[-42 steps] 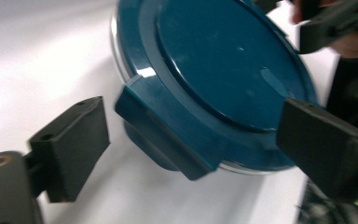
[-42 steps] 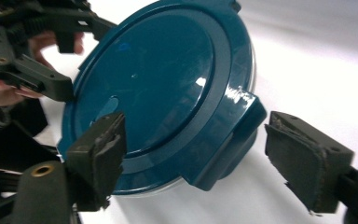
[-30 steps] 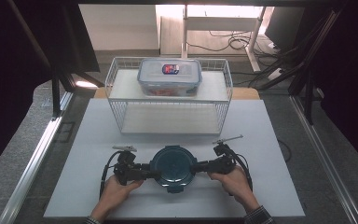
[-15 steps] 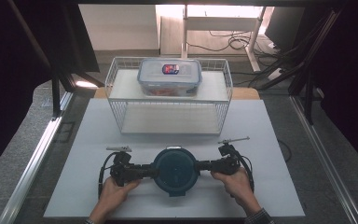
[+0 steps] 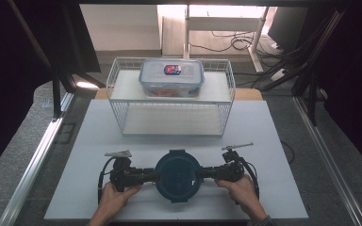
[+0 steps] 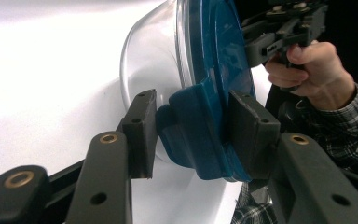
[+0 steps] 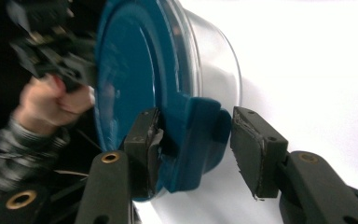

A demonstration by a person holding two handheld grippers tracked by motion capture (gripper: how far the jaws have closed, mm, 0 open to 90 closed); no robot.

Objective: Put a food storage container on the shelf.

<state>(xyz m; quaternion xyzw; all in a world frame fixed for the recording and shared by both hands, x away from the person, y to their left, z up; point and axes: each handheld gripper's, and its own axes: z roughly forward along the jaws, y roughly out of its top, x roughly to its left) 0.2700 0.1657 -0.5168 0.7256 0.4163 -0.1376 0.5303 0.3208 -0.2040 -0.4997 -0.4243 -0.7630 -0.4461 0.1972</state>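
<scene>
A round clear container with a dark blue lid (image 5: 177,174) stands near the front of the white table (image 5: 264,141). My left gripper (image 5: 156,175) meets it from the left. Its jaws have just been closing, and its pads (image 6: 142,126) now press on the lid's blue side clip (image 6: 186,135). My right gripper (image 5: 199,173) comes in from the right around the opposite clip (image 7: 196,140). Its jaws have just been opening. One pad lies against the lid, and a small gap separates the other pad (image 7: 256,154) from the clip.
Behind the container stands a white wire rack (image 5: 169,101), open at the front. A rectangular clear box with a lid (image 5: 171,77) sits on top of it. A metal rail (image 5: 37,160) runs along the table's left side.
Both grippers stay at the round container's sides. They sit slightly farther apart than in the earliest frame, and the container has barely moved.
</scene>
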